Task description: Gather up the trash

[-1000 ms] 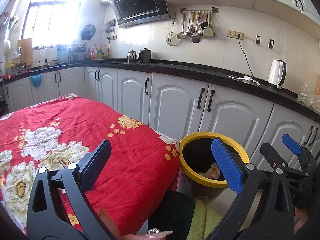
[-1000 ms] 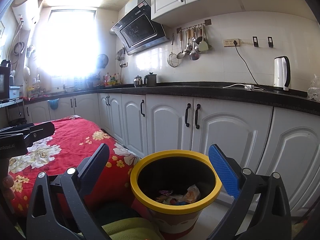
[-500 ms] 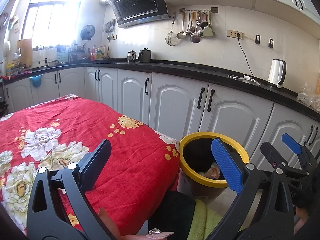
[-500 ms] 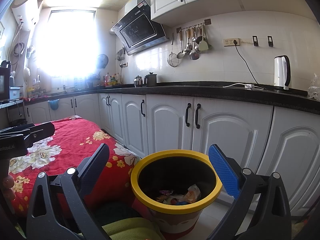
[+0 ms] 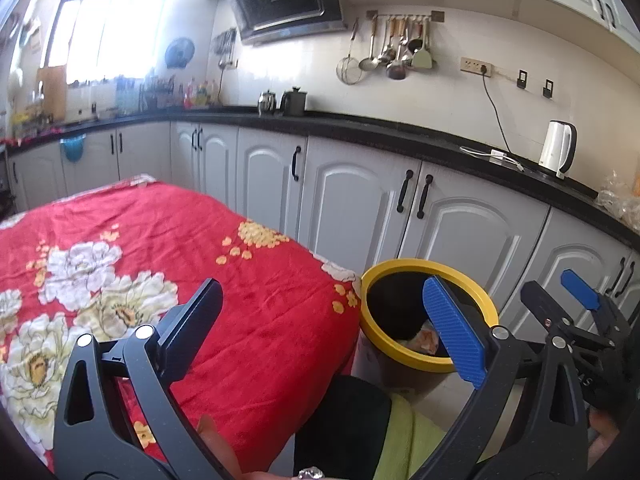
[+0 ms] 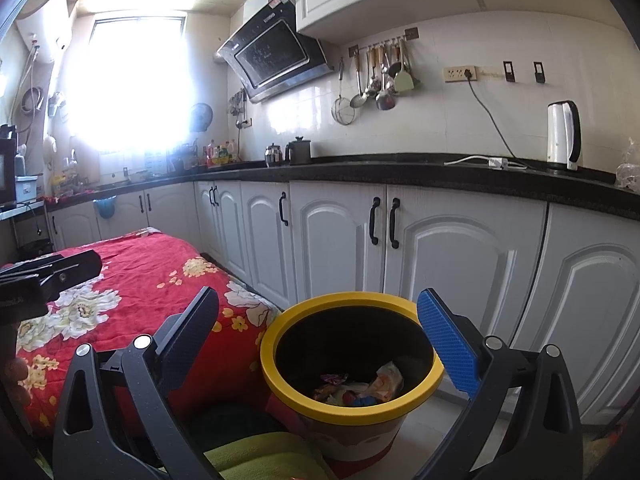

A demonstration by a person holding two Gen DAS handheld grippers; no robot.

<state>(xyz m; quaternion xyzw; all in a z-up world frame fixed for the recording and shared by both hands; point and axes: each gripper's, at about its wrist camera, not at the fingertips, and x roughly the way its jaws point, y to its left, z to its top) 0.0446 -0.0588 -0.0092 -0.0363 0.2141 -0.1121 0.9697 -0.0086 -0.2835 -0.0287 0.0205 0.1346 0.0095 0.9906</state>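
Bin [image 6: 352, 364] base behind green cloth [image 6: 264, 456]

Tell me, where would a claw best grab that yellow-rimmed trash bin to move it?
Probably the round yellow-rimmed trash bin by its rim, from above: one finger inside, one outside. It stands upright and open, and its body looks too wide for the open right claw.

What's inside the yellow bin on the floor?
The bin holds crumpled wrappers: some white and orange, a purple bit and something blue. Its near wall hides the very bottom, so whatever lies under that pile cannot be seen.
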